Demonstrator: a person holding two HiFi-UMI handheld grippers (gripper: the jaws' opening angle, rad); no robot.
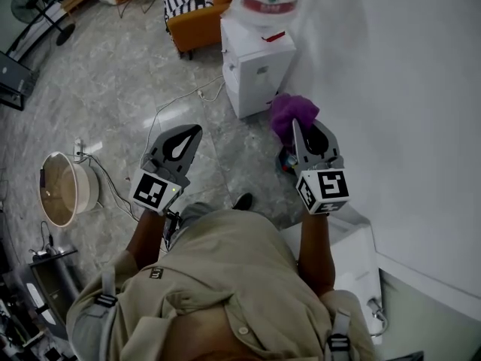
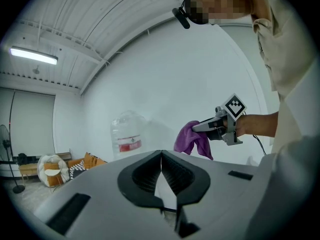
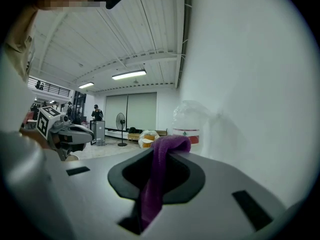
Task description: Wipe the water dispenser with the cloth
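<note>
Cloth [image 1: 289,115], purple, sits pinched in the right tongs [image 1: 301,130], held out toward the water dispenser [image 1: 255,70]; left tongs [image 1: 194,132] closed, empty

Orange sofa [image 1: 195,32], standing fan [image 1: 26,6] — grey marbled floor [image 1: 113,89].

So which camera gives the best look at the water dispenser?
The head view: it shows the water dispenser from above, white body included. Both gripper views catch only its bottle.

The shiny grey floor [image 1: 113,74] has a white water dispenser [image 1: 255,70] standing on it, an orange chair [image 1: 197,28] just behind, and a thin cord [image 1: 180,100] lying loose.
</note>
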